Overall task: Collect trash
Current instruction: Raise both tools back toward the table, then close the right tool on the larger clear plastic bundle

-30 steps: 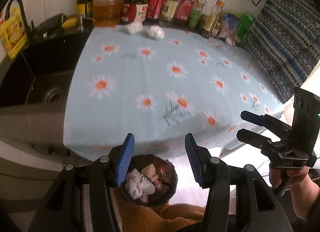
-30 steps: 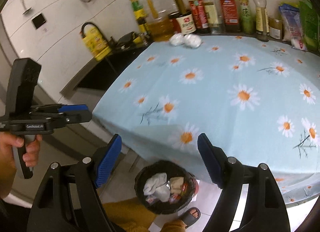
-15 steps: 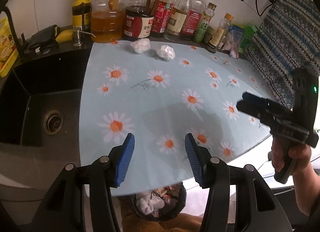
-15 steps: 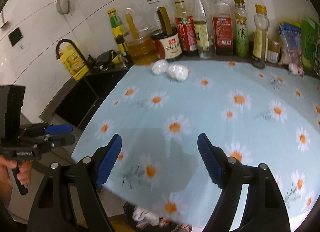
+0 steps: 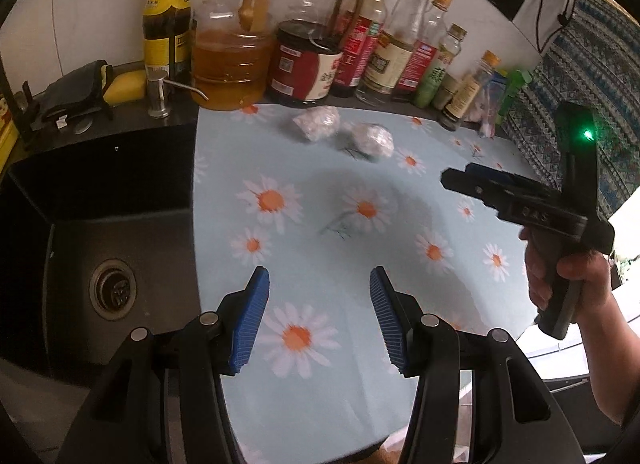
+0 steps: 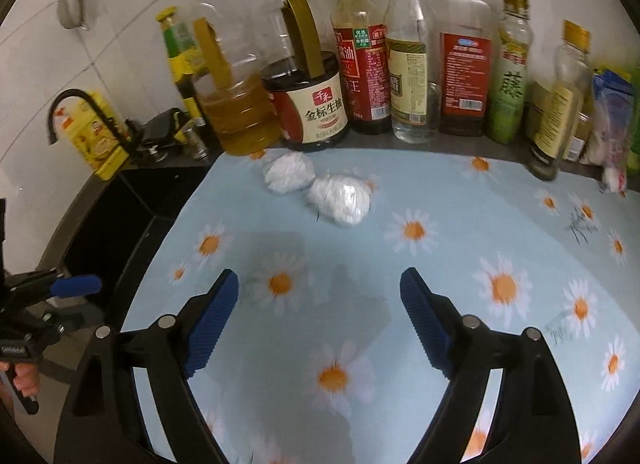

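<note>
Left wrist view: the left gripper (image 5: 318, 306), fingers released and empty, hangs over the daisy-print blue tablecloth (image 5: 320, 224). Two crumpled white wrapper balls (image 5: 318, 124) (image 5: 374, 139) lie far ahead, just before the row of sauce and oil bottles (image 5: 320, 56); the black sink (image 5: 108, 224) lies beside.

Right wrist view: the right gripper (image 6: 320, 316), likewise spread and empty, faces the nearer ball (image 6: 340, 200). Judged step: approach. Next: reach forward, close on one ball, avoiding the bottles close behind.
</note>
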{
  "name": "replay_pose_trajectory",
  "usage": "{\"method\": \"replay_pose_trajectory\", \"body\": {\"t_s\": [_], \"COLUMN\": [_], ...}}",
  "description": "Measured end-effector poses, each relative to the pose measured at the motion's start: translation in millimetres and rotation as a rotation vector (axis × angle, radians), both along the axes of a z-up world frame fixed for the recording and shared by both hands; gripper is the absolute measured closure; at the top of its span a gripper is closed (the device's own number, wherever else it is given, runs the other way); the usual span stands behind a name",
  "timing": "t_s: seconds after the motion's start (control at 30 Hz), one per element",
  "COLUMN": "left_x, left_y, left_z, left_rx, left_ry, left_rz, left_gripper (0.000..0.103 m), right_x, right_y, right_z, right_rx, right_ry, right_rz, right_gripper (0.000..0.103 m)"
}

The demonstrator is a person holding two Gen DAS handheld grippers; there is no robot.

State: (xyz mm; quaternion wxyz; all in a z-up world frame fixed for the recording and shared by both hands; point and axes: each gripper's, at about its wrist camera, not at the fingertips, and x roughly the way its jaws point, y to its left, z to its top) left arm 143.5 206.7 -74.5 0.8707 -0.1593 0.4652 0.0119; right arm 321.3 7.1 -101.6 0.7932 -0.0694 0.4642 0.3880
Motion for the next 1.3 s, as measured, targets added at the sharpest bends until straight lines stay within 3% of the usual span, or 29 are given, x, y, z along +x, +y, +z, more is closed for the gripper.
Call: {"method": "replay_pose_trajectory", "body": {"t_s": [0.43,0.73,0.77,0.83,0.87,1.13,1.3], "left_x": [53,74,75,79,80,86,93], "left_y": [43,54,54,55,56,55,51], "left_z": [-13,-20,-20,-22,-22,-21,-18], "left_rx": [-0.012,-0.017,-0.017,-0.017,-0.018,-0.016,-0.004], "left_ry": [0.031,0.044,0.046,0.049,0.050,0.048,0.052], "left_rz": [-0.056,-0.087,-0.091,-0.096,-0.097,-0.110,-0.114], "left_gripper": [0.048,0.048,0.048,0.048,0.048,0.048,0.048], "right_x": [75,89,89,89,89,83,74], "right_y": [57,67,68,71,72,74,65], "right_z": [-54,-72,-71,-72,-72,-71,-55], "right_rx": [-0.051,-0.053,-0.054,-0.071,-0.080,-0.070,-0.025], "right_ry": [0.081,0.109,0.101,0.095,0.083,0.080,0.091], "right_rz": [-0.103,-0.142,-0.140,-0.134,-0.133,-0.118,-0.102], "right_gripper": [0.018,0.018,0.020,0.037,0.040,0.045,0.046]}}
